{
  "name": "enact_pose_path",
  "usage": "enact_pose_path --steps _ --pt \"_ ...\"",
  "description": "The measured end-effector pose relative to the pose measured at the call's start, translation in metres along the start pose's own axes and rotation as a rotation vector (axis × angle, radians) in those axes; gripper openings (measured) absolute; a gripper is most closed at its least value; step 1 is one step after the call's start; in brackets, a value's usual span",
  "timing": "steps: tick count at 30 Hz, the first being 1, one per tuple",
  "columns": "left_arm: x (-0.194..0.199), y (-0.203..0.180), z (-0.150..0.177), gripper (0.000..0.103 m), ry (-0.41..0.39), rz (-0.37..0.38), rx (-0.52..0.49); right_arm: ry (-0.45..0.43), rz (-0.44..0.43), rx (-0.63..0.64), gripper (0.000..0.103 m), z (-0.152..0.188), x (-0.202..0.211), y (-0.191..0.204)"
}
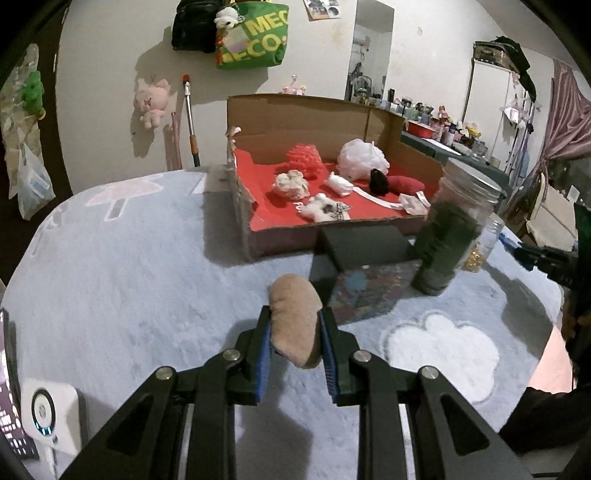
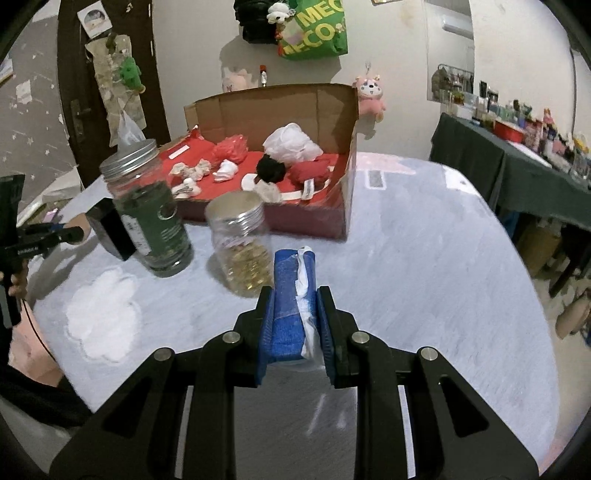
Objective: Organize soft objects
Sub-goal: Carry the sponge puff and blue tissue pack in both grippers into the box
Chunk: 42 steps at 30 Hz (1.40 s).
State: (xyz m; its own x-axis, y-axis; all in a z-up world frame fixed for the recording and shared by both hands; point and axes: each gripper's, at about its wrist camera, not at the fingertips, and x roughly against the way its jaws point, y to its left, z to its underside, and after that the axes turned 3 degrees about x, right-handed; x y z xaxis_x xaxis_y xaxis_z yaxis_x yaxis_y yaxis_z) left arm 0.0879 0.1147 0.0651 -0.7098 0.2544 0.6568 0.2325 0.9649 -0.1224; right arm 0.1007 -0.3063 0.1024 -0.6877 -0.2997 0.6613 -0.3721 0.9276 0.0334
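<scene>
While clamped between the left gripper (image 1: 295, 325) fingers, a tan pouch (image 1: 295, 319) hangs above the table (image 1: 129, 288) | right gripper (image 2: 293, 325) fingers squeeze a blue cloth (image 2: 290, 295) | beyond both: cardboard box (image 1: 310, 118) of soft things, two jars beside it

Left wrist cam: sits low behind the left tongs (image 1: 295, 343), looks forward across the tabletop (image 1: 129, 288) at the cardboard box (image 1: 314, 118), green jar (image 1: 448, 236) to its right. Right wrist cam: same setup behind the right tongs (image 2: 295, 325), box (image 2: 273, 107) ahead-left, further off. Shared: box, green jar (image 2: 155, 225), white cloud print (image 1: 443, 350) (image 2: 103, 317), green bag on wall (image 1: 255, 37) (image 2: 314, 29)
</scene>
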Motion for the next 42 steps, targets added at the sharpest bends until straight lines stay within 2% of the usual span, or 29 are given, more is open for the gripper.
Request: enact_pose_path --steps 12,22,32,38,42 --pt "-0.009 0.009 -0.038 0.025 0.010 0.056 -0.082 -0.005 -0.029 0.062 0.022 -0.037 -0.013 -0.011" --pt "-0.023 -0.009 -0.095 0.025 0.038 0.152 -0.158 0.003 -0.093 0.112 0.022 -0.083 -0.030 -0.004" --pt "-0.086 -0.057 -0.148 0.025 0.180 0.270 -0.239 0.149 -0.102 0.139 0.022 -0.128 -0.093 0.004" --pt "-0.125 -0.081 -0.159 0.025 0.282 0.311 -0.284 0.266 -0.085 0.141 0.022 -0.142 -0.129 0.004" --pt "-0.145 -0.086 -0.161 0.026 0.341 0.312 -0.309 0.322 -0.062 0.151 0.022 -0.144 -0.146 0.005"
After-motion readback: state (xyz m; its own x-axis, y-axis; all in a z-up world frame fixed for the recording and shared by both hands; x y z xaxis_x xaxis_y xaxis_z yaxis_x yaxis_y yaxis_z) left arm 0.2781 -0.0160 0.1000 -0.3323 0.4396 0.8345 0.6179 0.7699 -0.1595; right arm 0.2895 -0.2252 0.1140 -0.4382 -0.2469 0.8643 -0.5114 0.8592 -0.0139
